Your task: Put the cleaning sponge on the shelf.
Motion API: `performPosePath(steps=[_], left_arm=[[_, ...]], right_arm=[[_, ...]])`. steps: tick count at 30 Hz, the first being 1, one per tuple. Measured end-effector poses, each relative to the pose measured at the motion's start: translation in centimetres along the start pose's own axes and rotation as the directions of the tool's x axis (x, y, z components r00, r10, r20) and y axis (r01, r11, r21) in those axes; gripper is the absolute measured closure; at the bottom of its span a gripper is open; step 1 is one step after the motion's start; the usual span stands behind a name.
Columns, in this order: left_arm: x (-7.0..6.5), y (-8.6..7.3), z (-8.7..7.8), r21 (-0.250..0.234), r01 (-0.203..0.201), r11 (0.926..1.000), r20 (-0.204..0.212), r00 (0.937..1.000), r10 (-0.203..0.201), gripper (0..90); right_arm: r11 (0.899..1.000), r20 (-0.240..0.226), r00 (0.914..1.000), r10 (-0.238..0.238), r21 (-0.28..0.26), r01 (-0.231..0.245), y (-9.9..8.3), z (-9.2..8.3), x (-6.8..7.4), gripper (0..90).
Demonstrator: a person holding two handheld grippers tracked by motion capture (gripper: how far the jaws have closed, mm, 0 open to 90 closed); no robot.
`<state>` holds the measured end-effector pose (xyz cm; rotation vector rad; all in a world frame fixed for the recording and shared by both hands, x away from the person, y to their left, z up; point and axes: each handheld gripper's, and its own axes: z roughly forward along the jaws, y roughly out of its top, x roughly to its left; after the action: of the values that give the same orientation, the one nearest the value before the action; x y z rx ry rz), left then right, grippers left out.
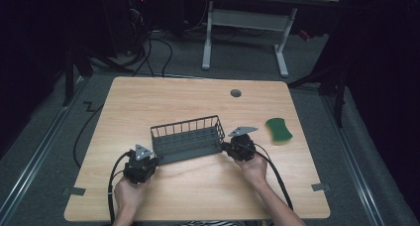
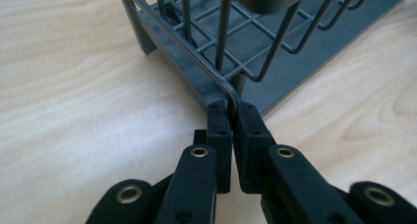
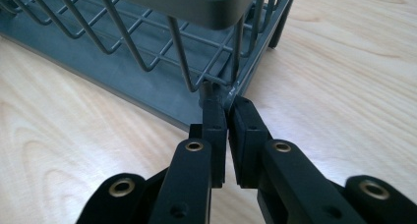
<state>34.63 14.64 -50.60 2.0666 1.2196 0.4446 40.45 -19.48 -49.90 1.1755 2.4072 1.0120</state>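
A: High view first: what is seen on the wooden table (image 1: 198,186)?

B: A dark grey wire basket (image 1: 187,138) is set near the middle of the table, its long side running left to right and slightly slanted, the right end lying farther away. A green sponge (image 1: 279,129) is placed to its right, apart from it. A round hole (image 1: 236,93) is found in the tabletop at the far side.

A: Where are the tools held?

B: The left gripper (image 1: 148,162) is brought to the near left corner of the basket, the right gripper (image 1: 229,146) to its right end. Each is carried in a hand, with the forearms entering from the near edge and a black cable (image 1: 273,171) trailing back.

A: How are the jaws set in the left gripper view?

B: The left gripper (image 2: 230,117) is clenched on the basket (image 2: 255,52): a thin wire at the rounded lower corner is pinched between the tips.

A: And in the right gripper view?

B: The same is seen there. The right gripper (image 3: 226,106) is clamped on a corner wire at the base of the basket (image 3: 147,47), the pads nearly meeting around it.

A: Is the basket lifted?

B: That cannot be told with certainty.
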Motion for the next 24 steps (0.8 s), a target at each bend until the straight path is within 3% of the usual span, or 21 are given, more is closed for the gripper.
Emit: performPosePath(steps=[7, 17, 21, 24], left_arm=[[-0.2, -1.7, -1.4, -0.016, 0.001, 0.9999, 0.007, 1.0000, 0.000, 86.2], [-0.4, -2.1, -1.7, -0.027, -0.008, 0.9996, 0.013, 0.9999, 0.009, 85.6], [-0.1, -2.6, -1.8, -0.041, -0.002, 0.9991, 0.031, 0.9995, 0.003, 83.0], [0.1, -2.6, -1.9, -0.049, 0.011, 0.9987, 0.028, 0.9996, -0.010, 75.0]], right_arm=[[1.000, -0.025, 0.9996, 0.016, -0.019, -0.016, -0.8, -0.3, 1.2, 85.7], [1.000, -0.026, 0.9995, 0.016, -0.023, -0.017, -1.3, -0.7, 1.7, 85.7], [1.000, -0.023, 0.9997, 0.012, -0.020, -0.013, -1.3, -0.7, 1.8, 85.7], [0.999, -0.029, 0.9994, 0.021, -0.023, -0.022, -1.3, -0.8, 1.7, 84.3]])
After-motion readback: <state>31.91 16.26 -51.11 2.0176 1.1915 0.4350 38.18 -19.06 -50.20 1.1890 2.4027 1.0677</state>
